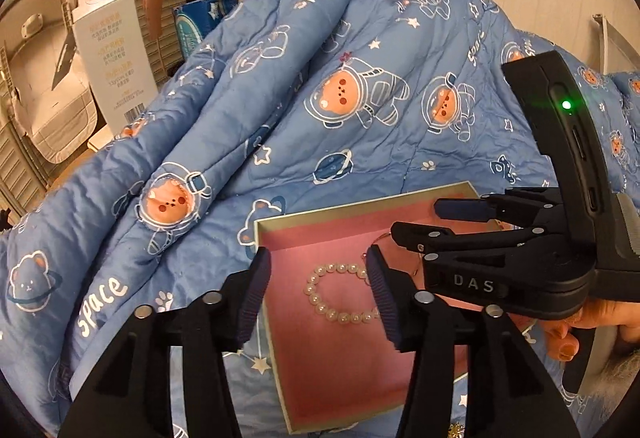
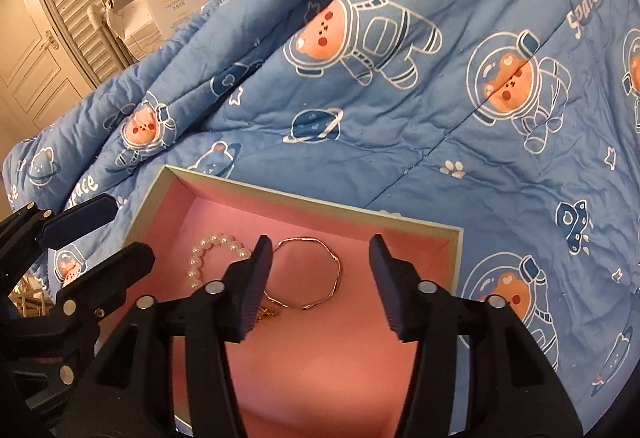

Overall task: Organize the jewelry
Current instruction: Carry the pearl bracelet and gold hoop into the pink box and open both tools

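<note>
Quilt: a blue quilt [image 1: 304,142] printed with astronaut bears, planets and the word "space" covers the bed and carries everything else.
Carton: a tall white carton [image 1: 116,50] with orange print stands beyond the quilt's far left edge.
Box: a shallow open box [image 2: 448,234] with a pale rim and pink lining lies on the quilt, under both tools.
Left tongs: the left tongs [image 1: 318,294] hang over the box with the jaws spread wide, holding nothing; the pearl bracelet shows in the gap between them.
Right tongs: the right tongs [image 2: 320,286] hang over the box too, jaws wide apart and empty, beside the left pair.
Pearl bracelet: a ring of white pearls [image 1: 340,294] lies flat on the pink lining, toward the box's left side.
Gold bangle: a thin wavy gold bangle [image 2: 316,270] lies on the lining just to the right of the pearls.
Gold chain: a bit of fine gold chain [image 2: 268,312] peeks out beside the bangle, mostly hidden by the right tongs' left finger.
</note>
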The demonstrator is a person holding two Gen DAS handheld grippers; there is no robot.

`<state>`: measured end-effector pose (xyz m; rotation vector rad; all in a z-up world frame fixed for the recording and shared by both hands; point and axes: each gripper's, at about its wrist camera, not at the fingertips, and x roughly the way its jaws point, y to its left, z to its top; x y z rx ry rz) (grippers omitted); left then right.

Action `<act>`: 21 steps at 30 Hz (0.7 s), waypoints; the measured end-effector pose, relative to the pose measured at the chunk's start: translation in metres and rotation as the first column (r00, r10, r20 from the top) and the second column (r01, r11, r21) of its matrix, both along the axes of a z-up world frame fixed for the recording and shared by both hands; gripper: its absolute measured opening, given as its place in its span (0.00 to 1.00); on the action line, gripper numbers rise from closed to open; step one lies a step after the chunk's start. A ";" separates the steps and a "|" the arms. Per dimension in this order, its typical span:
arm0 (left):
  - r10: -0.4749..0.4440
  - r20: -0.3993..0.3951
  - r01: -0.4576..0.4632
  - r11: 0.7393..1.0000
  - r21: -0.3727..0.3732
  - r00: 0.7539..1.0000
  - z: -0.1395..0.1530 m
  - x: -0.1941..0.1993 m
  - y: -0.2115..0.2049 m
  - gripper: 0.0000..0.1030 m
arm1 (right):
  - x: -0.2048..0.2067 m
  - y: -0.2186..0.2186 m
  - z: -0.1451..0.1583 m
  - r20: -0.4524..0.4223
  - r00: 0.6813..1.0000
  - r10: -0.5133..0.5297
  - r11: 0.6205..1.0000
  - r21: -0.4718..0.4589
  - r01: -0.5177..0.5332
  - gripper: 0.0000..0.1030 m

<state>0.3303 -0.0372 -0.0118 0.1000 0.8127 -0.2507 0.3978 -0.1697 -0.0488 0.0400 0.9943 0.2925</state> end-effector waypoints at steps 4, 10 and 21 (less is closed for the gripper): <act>0.063 0.091 -0.062 0.998 -0.018 0.994 0.014 -0.025 0.019 0.88 | -0.019 -0.009 0.017 0.048 0.999 0.004 0.999 0.042 -0.006 0.70; 0.062 0.114 -0.061 0.998 -0.016 0.992 0.011 -0.072 0.035 0.93 | -0.073 -0.022 0.037 0.144 0.989 0.020 0.999 0.035 -0.026 0.72; 0.070 0.078 -0.068 0.997 -0.037 0.994 -0.019 -0.141 0.044 0.93 | -0.160 -0.058 0.031 0.194 0.981 0.027 0.998 0.044 -0.036 0.73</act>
